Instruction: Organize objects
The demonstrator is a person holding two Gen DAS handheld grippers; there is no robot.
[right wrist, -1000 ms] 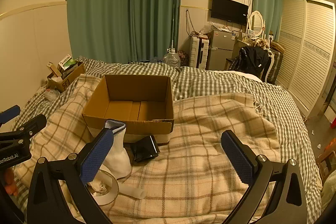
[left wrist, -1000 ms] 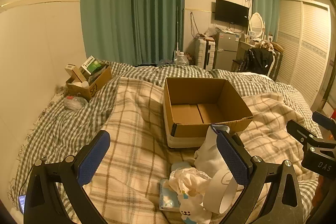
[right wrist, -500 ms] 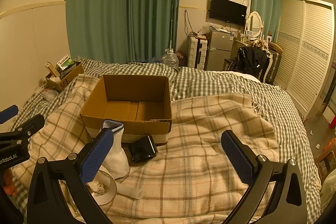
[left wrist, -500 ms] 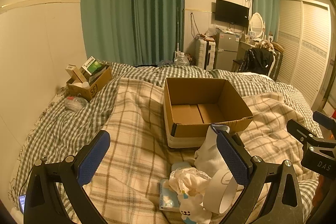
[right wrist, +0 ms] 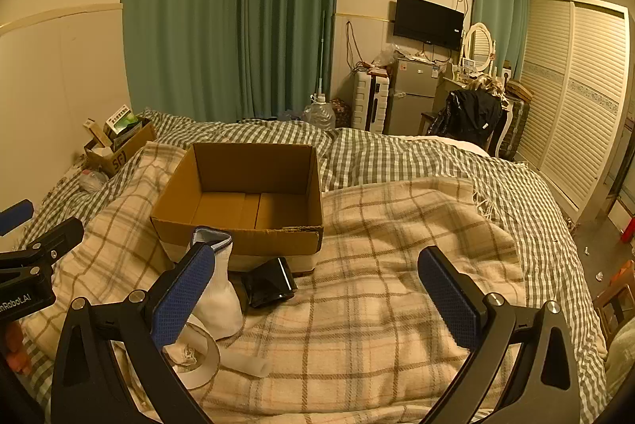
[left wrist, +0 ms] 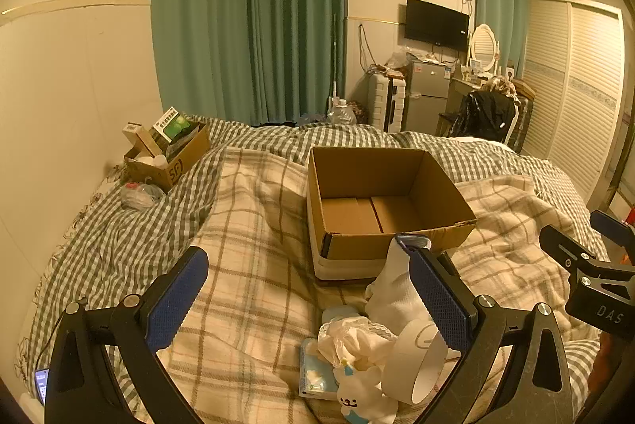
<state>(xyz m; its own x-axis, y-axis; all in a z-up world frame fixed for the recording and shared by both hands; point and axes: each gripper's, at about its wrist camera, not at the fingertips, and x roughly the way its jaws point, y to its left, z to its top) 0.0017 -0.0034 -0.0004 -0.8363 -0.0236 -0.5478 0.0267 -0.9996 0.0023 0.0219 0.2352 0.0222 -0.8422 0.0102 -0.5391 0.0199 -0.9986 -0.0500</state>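
Above the plaid blanket (right wrist: 377,305), both claws, left (left wrist: 307,299) and right (right wrist: 317,295), gape wide near the cardboard box (left wrist: 381,201).

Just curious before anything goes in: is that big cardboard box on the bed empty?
Empty. The cardboard box stands open-topped, and only its bare floor shows inside.

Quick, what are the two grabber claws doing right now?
Left gripper: open, holding nothing.
Right gripper: open, holding nothing.
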